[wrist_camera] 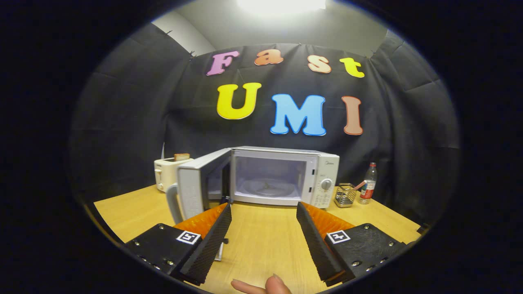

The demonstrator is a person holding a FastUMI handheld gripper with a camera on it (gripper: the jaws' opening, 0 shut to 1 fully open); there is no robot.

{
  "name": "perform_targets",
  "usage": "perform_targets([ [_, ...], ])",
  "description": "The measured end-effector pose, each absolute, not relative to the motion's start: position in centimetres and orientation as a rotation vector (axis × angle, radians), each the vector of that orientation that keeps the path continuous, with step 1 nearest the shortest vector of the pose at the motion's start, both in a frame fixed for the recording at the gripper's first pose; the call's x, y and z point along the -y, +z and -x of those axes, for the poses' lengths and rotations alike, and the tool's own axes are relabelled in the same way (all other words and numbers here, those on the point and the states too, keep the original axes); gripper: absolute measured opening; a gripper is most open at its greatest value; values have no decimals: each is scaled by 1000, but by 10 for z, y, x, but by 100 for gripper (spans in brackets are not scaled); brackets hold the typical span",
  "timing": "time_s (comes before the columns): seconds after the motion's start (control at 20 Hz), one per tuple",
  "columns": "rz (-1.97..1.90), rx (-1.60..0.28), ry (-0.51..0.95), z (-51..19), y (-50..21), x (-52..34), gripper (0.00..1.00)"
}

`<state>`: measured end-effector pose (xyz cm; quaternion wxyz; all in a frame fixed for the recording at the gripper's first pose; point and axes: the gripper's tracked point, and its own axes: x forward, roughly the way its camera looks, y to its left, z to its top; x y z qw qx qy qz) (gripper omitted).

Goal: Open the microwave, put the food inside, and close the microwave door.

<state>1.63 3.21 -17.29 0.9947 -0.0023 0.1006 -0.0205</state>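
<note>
The fingers (pixel 263 212) are held wide apart, with nothing between them. At twelve o'clock beyond them, the microwave (pixel 282 175) is seen on the tabletop (pixel 261 237), its door (pixel 200 188) swung open.

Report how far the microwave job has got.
Done: the microwave door hangs open, showing the turntable with no food on it. In hand: nothing; the gripper is open above the table, short of the microwave. Left: loading food and shutting the door.
</note>
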Motion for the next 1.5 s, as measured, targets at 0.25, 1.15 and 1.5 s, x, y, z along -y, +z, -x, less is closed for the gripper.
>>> perform_targets([
  [0.25, -3, -286, -140, -37, -204, 35, 97],
  [1.15, -127, -765, -216, -76, -346, 133, 98],
  [1.5, -127, -827, -222, -69, -369, 131, 94],
])
